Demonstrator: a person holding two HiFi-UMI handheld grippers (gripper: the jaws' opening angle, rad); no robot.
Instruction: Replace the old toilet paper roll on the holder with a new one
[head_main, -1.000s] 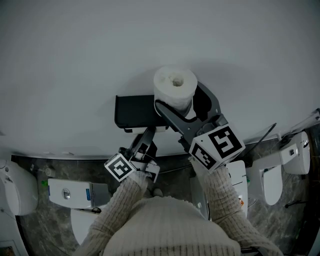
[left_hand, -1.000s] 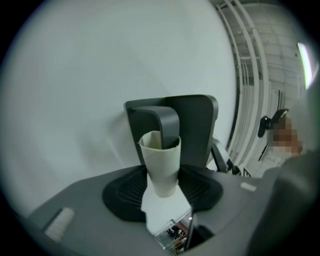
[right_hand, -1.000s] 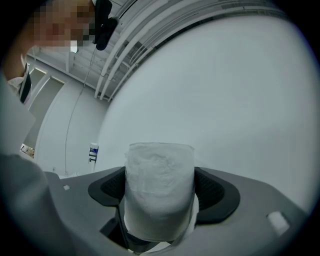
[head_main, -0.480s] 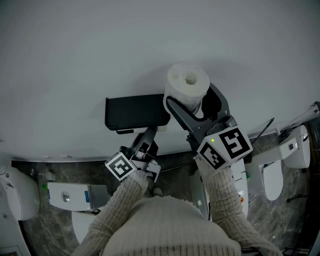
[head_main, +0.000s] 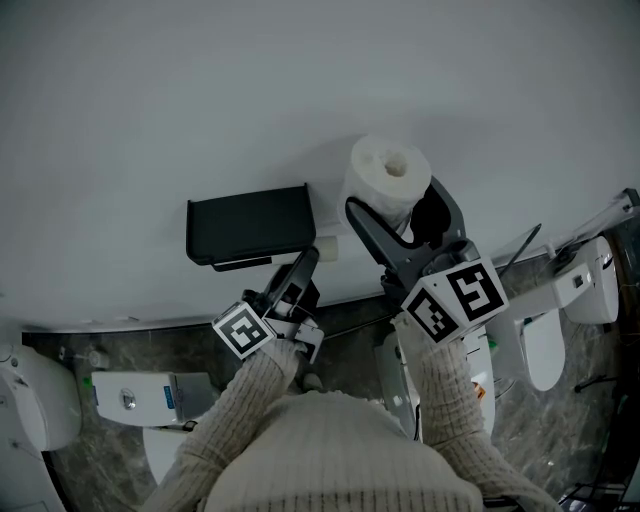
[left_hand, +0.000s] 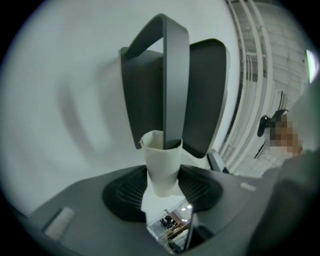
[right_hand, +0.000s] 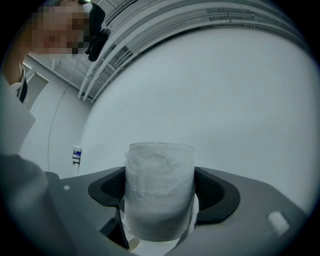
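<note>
A black toilet paper holder (head_main: 247, 225) hangs on the white wall. My left gripper (head_main: 316, 252) reaches up to its right end and is shut on the old, bare cardboard tube (head_main: 326, 247). In the left gripper view the pale tube (left_hand: 162, 162) sits pinched between the pads, and the holder's grey bar (left_hand: 175, 75) runs down into its open top. My right gripper (head_main: 398, 195) is shut on a full white toilet paper roll (head_main: 388, 168), held upright to the right of the holder. The roll (right_hand: 159, 185) fills the space between the right jaws.
Below the wall lies a dark marbled floor with white toilets (head_main: 545, 350) and a white box with a blue label (head_main: 140, 393). The person's knitted sleeves (head_main: 250, 400) fill the lower middle. Pale rails (left_hand: 250, 75) run along the wall.
The right gripper has carried the full roll to the right, away from the holder. The view has swung, so the holder now sits further left. The left gripper keeps its grip on the tube.
</note>
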